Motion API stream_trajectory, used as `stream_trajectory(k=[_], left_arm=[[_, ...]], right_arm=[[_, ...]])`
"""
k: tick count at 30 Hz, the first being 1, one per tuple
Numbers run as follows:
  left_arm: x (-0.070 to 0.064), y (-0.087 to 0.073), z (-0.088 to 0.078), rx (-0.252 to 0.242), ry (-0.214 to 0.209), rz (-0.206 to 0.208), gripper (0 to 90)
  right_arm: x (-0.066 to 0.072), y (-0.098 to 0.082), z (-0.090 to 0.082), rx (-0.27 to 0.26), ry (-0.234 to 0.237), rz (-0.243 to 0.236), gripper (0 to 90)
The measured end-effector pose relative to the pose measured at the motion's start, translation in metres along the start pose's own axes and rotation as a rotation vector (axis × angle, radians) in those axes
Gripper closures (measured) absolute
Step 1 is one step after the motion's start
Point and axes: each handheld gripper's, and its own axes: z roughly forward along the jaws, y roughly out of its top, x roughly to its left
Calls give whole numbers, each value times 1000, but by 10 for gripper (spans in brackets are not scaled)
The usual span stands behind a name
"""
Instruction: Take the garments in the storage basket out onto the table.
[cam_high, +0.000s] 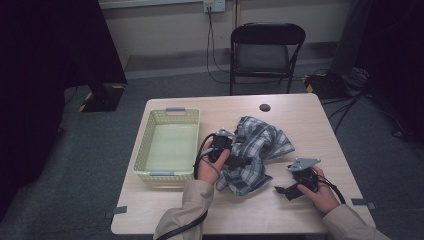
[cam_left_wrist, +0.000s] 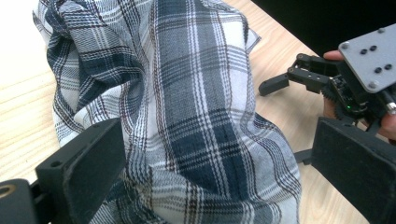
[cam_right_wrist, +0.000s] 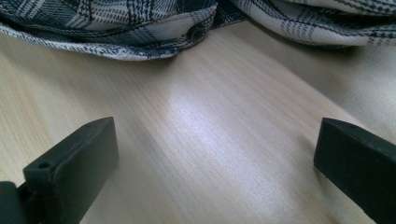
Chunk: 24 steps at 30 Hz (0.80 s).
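Observation:
A crumpled blue-and-white plaid shirt (cam_high: 260, 145) lies in the middle of the light wooden table (cam_high: 300, 115). My left gripper (cam_high: 239, 161) is at the shirt's left edge, pushed into the fabric. In the left gripper view its jaws stand wide apart with the plaid shirt (cam_left_wrist: 196, 116) bunched between them, unclamped. My right gripper (cam_high: 283, 190) rests low over bare table to the right of the shirt, pointing left, open with nothing between its jaws. Its own view has the shirt's hem (cam_right_wrist: 140, 42) and a dark button (cam_right_wrist: 195, 32) just ahead. The right gripper (cam_left_wrist: 280, 81) also appears beyond the shirt.
A pale yellow-green plastic basket (cam_high: 142, 150) sits at the table's left, with nothing inside. A small dark round mark (cam_high: 265, 107) is near the far edge. A black folding chair (cam_high: 266, 52) stands behind the table. Bare wood (cam_right_wrist: 210, 140) lies at the front right.

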Motion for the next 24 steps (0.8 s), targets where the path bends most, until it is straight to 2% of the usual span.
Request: stream_trajectory(k=[7,10,24], left_arm=[[0,-7,-3,8,-3,8,27],[0,-10,-5,20,-10,24,42],[0,-22,-12,17,-20,33,34]], right_arm=[[0,0,0,0,0,0,0],[0,0,0,0,0,0,0],[0,0,0,0,0,0,0]])
